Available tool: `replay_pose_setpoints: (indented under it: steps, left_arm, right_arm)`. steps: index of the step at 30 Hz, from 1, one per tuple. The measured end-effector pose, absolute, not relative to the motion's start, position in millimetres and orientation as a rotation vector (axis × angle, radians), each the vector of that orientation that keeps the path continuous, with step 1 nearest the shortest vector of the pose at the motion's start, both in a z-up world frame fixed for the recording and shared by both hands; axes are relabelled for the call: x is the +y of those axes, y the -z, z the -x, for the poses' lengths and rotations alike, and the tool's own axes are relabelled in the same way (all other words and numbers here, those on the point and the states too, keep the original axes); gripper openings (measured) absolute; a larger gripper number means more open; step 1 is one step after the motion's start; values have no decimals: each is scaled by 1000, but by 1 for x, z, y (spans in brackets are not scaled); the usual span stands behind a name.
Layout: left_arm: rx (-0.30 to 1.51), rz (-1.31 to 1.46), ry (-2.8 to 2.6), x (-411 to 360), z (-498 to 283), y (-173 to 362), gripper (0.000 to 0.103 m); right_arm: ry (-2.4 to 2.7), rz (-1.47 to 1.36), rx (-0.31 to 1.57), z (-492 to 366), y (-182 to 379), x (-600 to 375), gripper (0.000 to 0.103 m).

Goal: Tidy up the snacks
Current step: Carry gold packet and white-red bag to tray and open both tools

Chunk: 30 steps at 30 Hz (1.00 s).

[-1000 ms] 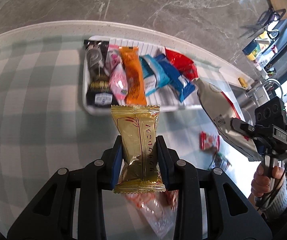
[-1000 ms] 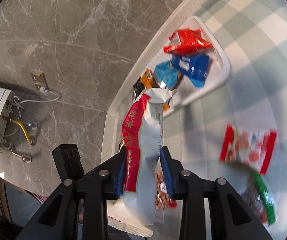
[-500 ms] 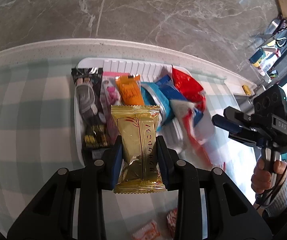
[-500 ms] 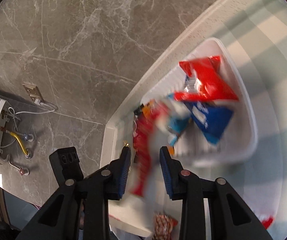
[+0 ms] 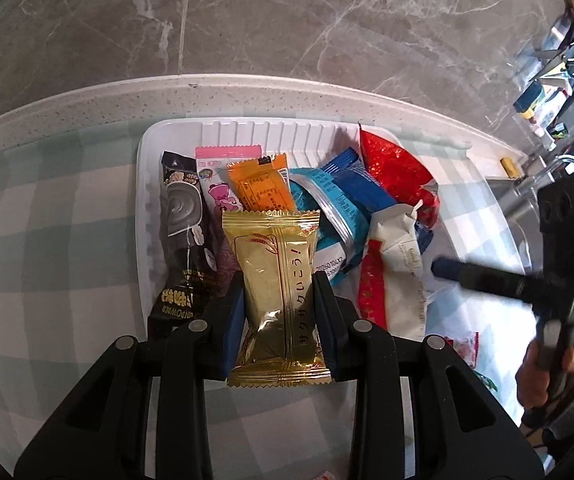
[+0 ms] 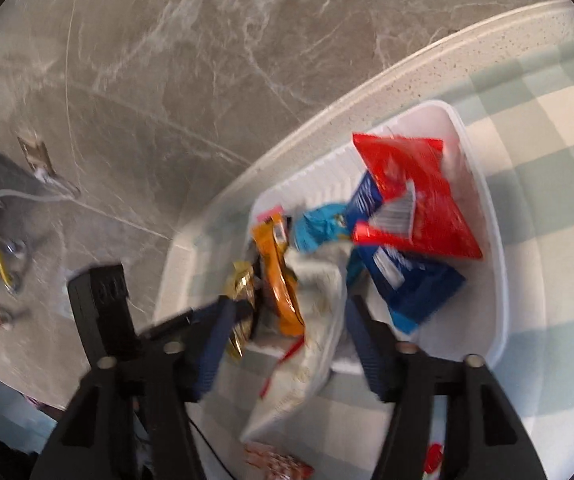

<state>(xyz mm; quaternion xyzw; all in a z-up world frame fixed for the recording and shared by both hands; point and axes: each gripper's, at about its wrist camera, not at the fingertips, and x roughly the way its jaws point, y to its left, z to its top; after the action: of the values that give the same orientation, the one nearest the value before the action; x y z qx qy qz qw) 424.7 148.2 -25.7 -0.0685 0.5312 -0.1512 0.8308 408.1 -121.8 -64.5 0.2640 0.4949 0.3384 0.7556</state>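
Snacks are being gathered into the white tray (image 5: 147, 184) at the table's far edge. The left gripper (image 5: 279, 312) is pinching a gold packet (image 5: 277, 280) above the tray's near rim; next, it needs releasing inside. The right gripper (image 6: 283, 324) has just been opening, jaws spread, a white-and-red bag (image 6: 311, 344) lying loose between them. Only the left view is showing the person's hand (image 5: 543, 368).

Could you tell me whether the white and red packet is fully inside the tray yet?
Not fully: the white and red packet lies across the tray's near rim, its upper end among the snacks, its lower end over the tablecloth.
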Motion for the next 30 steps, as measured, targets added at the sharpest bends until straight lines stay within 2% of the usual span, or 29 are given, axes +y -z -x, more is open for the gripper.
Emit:
replay_pose_setpoints:
  steps: [6, 10, 13, 15, 18, 30]
  left_arm:
    - [1125, 101, 294, 143, -429, 32, 30]
    - [1118, 85, 284, 140, -433, 34, 42]
    - [1117, 75, 271, 140, -434, 34, 42]
    - [1113, 85, 269, 142, -434, 33, 43]
    - [1108, 99, 265, 145, -433, 32, 43]
    - [1096, 143, 263, 153, -430, 29, 43]
  right_arm:
    - [-703, -449, 1126, -397, 78, -103, 64]
    - [-719, -405, 1128, -400, 79, -90, 62]
    - [-723, -356, 1128, -400, 80, -81, 49]
    - [-746, -370, 1132, -402, 84, -80, 29]
    - [-767, -409, 1136, -404, 85, -80, 21]
    - [-720, -426, 1052, -437, 64, -103, 20]
